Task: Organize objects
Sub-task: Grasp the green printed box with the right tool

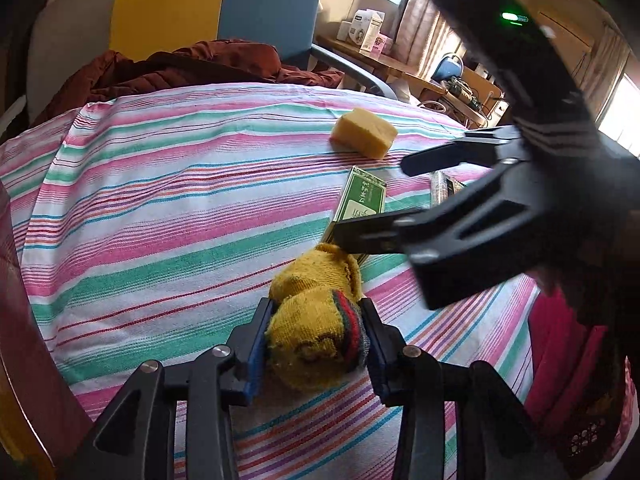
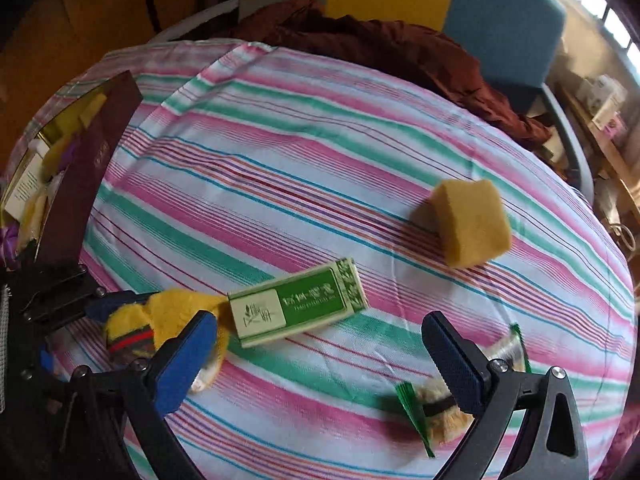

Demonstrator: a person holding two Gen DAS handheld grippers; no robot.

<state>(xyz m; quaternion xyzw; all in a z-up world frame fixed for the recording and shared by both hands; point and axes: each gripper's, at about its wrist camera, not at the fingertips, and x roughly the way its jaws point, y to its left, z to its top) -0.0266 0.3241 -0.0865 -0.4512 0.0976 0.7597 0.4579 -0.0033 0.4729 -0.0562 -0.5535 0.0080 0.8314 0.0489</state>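
A rolled yellow sock (image 1: 316, 340) with a red and green cuff lies on the striped cloth (image 1: 160, 200). My left gripper (image 1: 316, 308) is shut on it, one blue pad against each side. A green and white box (image 2: 298, 314) lies flat just past the sock (image 2: 176, 312). My right gripper (image 2: 316, 322) hangs over the box, open wide with nothing between its pads. In the left wrist view that right gripper (image 1: 370, 202) comes in from the right, over the box (image 1: 360, 196). A yellow sponge block (image 2: 468, 224) sits farther back, also in the left wrist view as the sponge (image 1: 364, 136).
A green-edged packet (image 2: 424, 404) lies under the right finger. An open dark red box (image 2: 92, 168) with several items stands at the table's left edge. A rust-coloured jacket (image 1: 180, 64) lies on a blue and yellow chair (image 1: 264, 4) behind the table.
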